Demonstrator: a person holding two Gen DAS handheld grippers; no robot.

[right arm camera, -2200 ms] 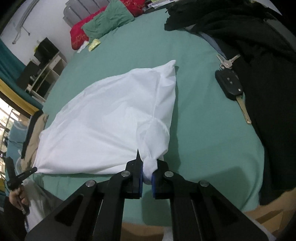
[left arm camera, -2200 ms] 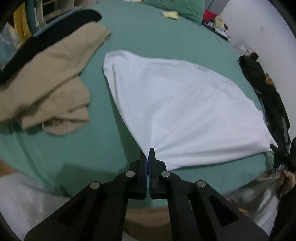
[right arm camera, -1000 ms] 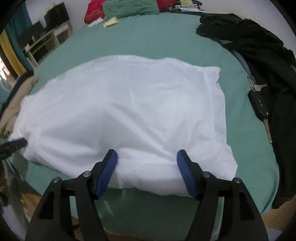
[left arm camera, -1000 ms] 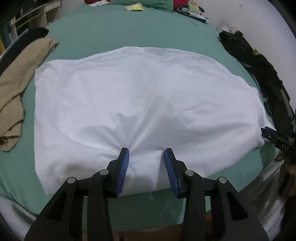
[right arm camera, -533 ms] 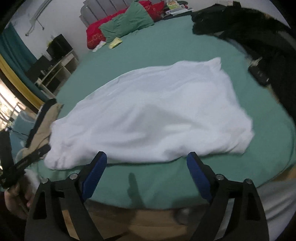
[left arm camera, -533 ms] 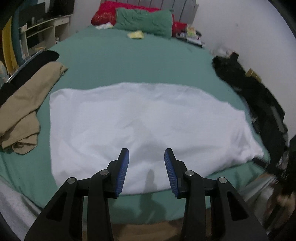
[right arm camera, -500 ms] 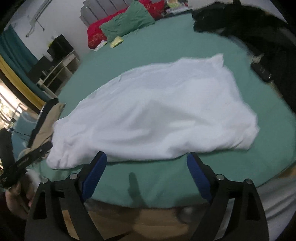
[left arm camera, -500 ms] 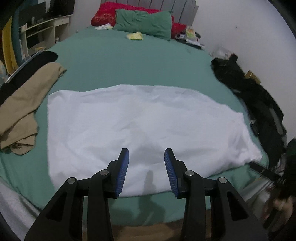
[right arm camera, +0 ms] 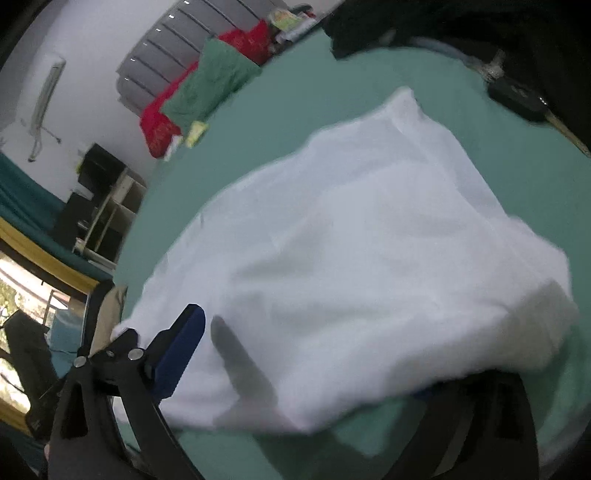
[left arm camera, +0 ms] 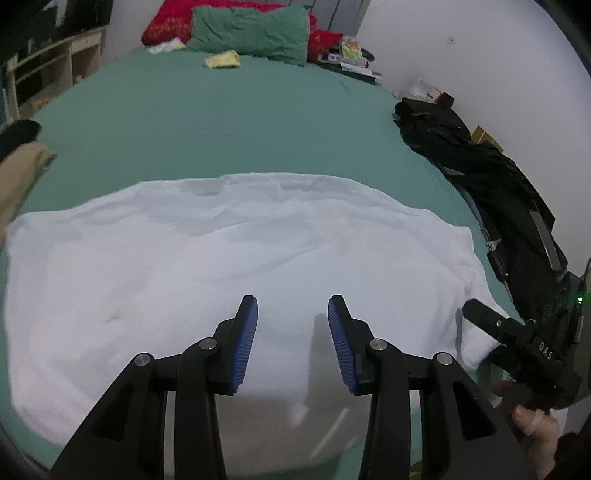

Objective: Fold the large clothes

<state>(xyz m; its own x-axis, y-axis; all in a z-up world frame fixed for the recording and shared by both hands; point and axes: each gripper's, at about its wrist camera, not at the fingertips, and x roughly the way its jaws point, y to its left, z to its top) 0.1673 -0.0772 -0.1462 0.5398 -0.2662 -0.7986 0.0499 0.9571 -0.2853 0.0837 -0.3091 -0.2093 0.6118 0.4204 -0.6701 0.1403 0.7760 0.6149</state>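
A large white garment (left arm camera: 240, 258) lies spread flat on the green bed sheet (left arm camera: 221, 122). My left gripper (left arm camera: 293, 306) hovers open over the garment's near edge, with only air between its blue pads. The right gripper (right arm camera: 314, 354) is tilted at the garment's near right corner and its jaws are opening wide. Its left finger (right arm camera: 181, 343) shows clearly, but the other finger is hidden under a fold of white cloth (right arm camera: 480, 332). The pads do not press on the cloth. In the left wrist view a hand (left arm camera: 535, 428) holds that gripper at the right edge.
Black clothes (left arm camera: 480, 173) are piled along the bed's right side, with a car key (right arm camera: 517, 98) beside them. A tan garment (left arm camera: 18, 177) lies at the left edge. Green and red pillows (left arm camera: 251, 31) sit at the headboard, and shelves (left arm camera: 48, 62) stand to the left.
Both grippers let go of the garment's corners, and it now lies spread flat. The left gripper drew back and shifted right. The right gripper rolled sideways and its jaws widened.
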